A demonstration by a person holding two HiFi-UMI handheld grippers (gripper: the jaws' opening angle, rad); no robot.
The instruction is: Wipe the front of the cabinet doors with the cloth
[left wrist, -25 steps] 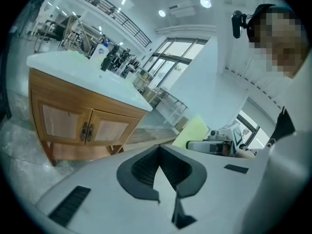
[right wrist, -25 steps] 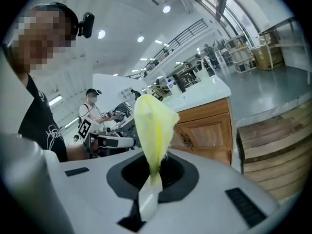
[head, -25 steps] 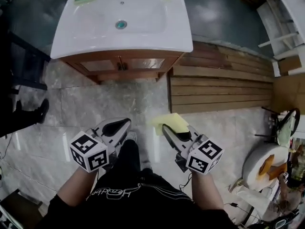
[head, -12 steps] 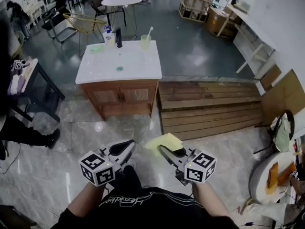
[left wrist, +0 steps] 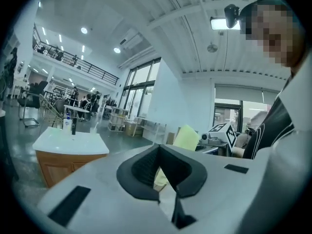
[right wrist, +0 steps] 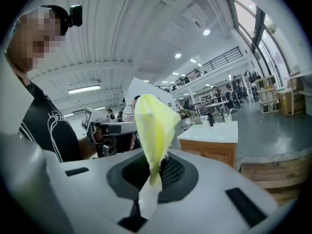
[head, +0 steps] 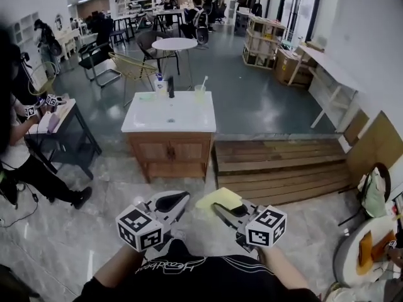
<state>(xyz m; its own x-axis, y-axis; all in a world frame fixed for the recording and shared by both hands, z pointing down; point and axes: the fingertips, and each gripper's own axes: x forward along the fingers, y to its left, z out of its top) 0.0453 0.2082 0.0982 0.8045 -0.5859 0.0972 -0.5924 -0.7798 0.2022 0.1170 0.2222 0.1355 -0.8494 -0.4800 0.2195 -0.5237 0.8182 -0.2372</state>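
Glossy marble floor (head: pixel 94 231), open workshop; the sink cabinet (head: pixel 169 151) stands at twelve o'clock. Only the gripper views show grip: right tongs (head: pixel 218 208) clench the yellow cloth (head: pixel 218 198), left tongs (head: pixel 179 198) are clenched empty.

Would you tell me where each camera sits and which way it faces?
Head view: on the person's head, looking forward and down at the cabinet, both forearms, left gripper and right gripper holding the cloth.
Left gripper view: on the left gripper, along its shut jaws; cabinet left, person's torso right.
Right gripper view: on the right gripper, along jaws clamped on the cloth; cabinet right, torso left.
Shared: both gripper views show the cabinet and the other gripper.
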